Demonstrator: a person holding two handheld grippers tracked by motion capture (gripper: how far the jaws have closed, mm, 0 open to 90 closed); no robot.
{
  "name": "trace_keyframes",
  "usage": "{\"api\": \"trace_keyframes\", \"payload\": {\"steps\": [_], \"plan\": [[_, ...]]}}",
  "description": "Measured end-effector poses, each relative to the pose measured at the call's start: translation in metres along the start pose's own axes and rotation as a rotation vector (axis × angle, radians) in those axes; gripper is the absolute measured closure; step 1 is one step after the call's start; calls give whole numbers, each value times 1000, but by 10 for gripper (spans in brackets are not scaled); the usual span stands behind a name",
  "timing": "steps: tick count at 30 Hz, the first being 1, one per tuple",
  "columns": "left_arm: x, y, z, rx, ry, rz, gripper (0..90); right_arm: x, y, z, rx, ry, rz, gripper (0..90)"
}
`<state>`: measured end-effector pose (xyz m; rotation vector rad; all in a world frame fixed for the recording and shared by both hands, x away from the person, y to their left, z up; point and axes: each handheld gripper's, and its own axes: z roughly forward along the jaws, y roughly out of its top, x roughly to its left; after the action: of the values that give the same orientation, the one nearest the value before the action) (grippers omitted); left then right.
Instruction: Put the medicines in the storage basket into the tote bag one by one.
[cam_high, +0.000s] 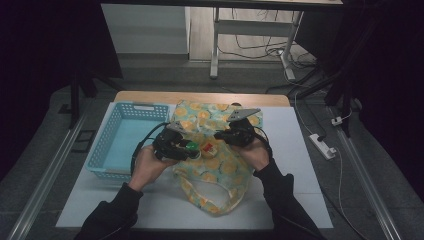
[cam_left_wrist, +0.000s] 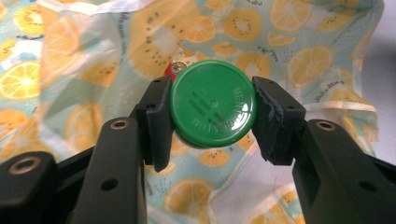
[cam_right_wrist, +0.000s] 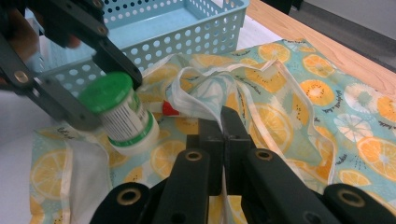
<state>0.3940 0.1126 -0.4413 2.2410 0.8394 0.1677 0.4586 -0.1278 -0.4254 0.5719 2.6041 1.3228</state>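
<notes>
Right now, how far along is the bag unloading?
Done: the green-capped jar is out of the fruit-print bag, clamped in the left tongs. In hand: the right tongs pinch the bag's rim, holding its mouth up. Left: the blue basket looks bare inside, so the jar probably goes there next; something red shows at the bag's mouth.
</notes>
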Motion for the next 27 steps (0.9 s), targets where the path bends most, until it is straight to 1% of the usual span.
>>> {"api": "trace_keyframes", "payload": {"steps": [1,3,8,13,16,19,24,27], "plan": [[-1,1,3,0,3,2,521,0,0,0,-1,0,1,897],[0,2,8,9,-5,2,521,1,1,0,-1,0,-1,897],[3,2,21,30,13,-11,520,3,2,1,-4,4,-6,897],[9,3,31,43,47,-23,520,5,2,1,-4,4,-9,897],[11,4,36,51,75,-30,520,4,2,1,-1,5,-9,897],[13,4,39,59,105,-36,520,4,2,2,0,4,-8,897],[19,3,42,76,128,-71,520,4,1,3,4,5,-7,897],[20,4,44,90,148,-77,520,4,1,4,6,5,-8,897]]}}
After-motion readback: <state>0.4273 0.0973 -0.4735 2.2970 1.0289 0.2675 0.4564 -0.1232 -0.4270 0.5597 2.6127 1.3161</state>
